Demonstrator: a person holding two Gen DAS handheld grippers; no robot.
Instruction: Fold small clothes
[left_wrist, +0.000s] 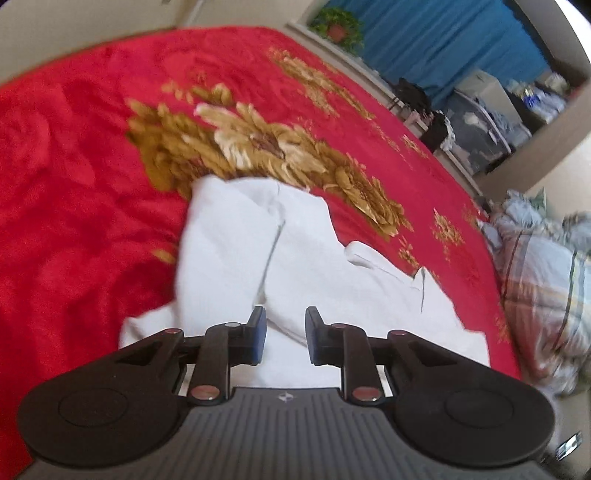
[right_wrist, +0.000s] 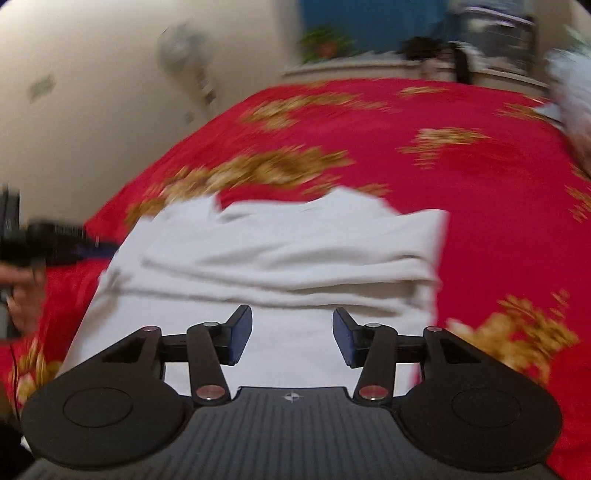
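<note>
Only rightward, a hand (right_wrist: 22, 295)

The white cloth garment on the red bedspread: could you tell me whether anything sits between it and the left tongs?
Nothing visible does. The left tongs hang open directly over the crumpled white cloth garment, with only bare fabric showing in the gap between the blue pads.

Open red bedspread (left_wrist: 74, 184) is seen left of and beyond the white garment (left_wrist: 295, 266); passage at right is blocked by a plaid bedding heap (left_wrist: 546, 295).
</note>
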